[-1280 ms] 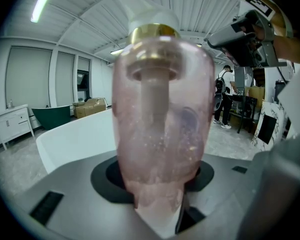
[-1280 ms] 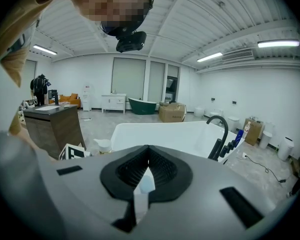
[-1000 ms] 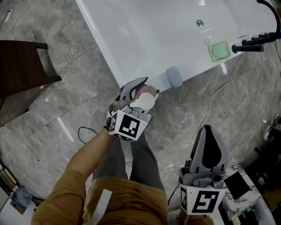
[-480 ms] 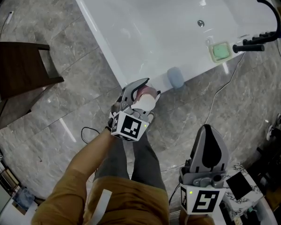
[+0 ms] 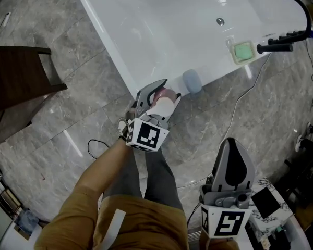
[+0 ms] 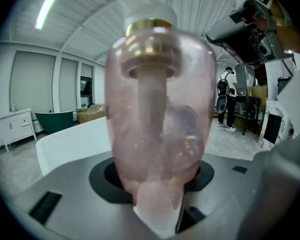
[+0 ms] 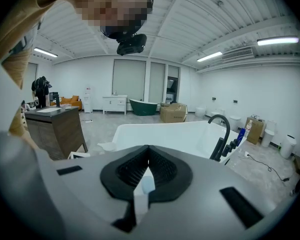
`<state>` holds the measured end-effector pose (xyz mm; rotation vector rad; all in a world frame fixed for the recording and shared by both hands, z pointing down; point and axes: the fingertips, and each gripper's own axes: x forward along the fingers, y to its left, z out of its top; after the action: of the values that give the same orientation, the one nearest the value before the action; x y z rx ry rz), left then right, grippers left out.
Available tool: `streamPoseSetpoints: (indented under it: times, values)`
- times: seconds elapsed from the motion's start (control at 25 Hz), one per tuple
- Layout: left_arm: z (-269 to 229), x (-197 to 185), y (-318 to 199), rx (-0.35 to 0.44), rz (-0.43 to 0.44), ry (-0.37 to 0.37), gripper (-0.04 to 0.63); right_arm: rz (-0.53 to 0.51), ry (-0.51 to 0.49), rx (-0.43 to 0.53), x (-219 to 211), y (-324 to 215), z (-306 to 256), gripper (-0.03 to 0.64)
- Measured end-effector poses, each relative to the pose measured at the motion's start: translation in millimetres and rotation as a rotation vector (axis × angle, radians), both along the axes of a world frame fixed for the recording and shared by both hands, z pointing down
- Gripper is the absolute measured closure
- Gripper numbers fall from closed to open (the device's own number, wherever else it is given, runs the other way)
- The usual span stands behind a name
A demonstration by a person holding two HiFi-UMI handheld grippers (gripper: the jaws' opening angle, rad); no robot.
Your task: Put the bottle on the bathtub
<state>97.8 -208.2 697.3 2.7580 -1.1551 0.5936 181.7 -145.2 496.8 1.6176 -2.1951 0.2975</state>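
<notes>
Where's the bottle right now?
Head view, left of centre: the bottle is clamped in the left gripper, over the floor just short of the bathtub's near edge.

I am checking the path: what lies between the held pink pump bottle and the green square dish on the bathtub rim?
The head view shows a blue-grey rounded object by the white bathtub wall, between the pink bottle and green dish.

In the left gripper view the pump bottle [image 6: 157,109] has its nozzle cut off by the top edge and its base hidden between the jaws of the left claw [image 5: 165,91]. Beyond that claw the bathtub [image 5: 146,30] runs past the head view's top edge. Just ahead of the claw, a blue-grey object [image 5: 192,81]: too small to identify.
</notes>
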Motion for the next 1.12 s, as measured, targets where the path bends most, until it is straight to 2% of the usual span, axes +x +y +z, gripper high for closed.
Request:
streamPoseSetpoints:
  times: [0.2,0.36,0.48,0.64,0.92,1.12]
  values:
    - [3,1,4,-0.008,0.031,-0.035,0.373,0.003,-0.007,0.016,-1,1,-6,0.612]
    - [2,0,3,-0.009,0.014,-0.013,0.37,0.004,-0.003,0.016,1,6,-7,0.612]
    - [1,-2,2,-0.025,0.008,0.025,0.298,0.009,0.007,0.013,2,11,-6,0.612]
    - [1,-3,5,-0.037,0.01,0.036,0.257,0.012,0.013,0.019,-1,19,-10,0.612]
    - [-1,-8,10,-0.049,0.012,0.047,0.222,0.03,0.025,0.036,-10,34,-22,0.612]
    - [-7,-16,20,-0.052,0.022,0.043,0.221,0.057,0.039,0.04,-14,51,-26,0.612]
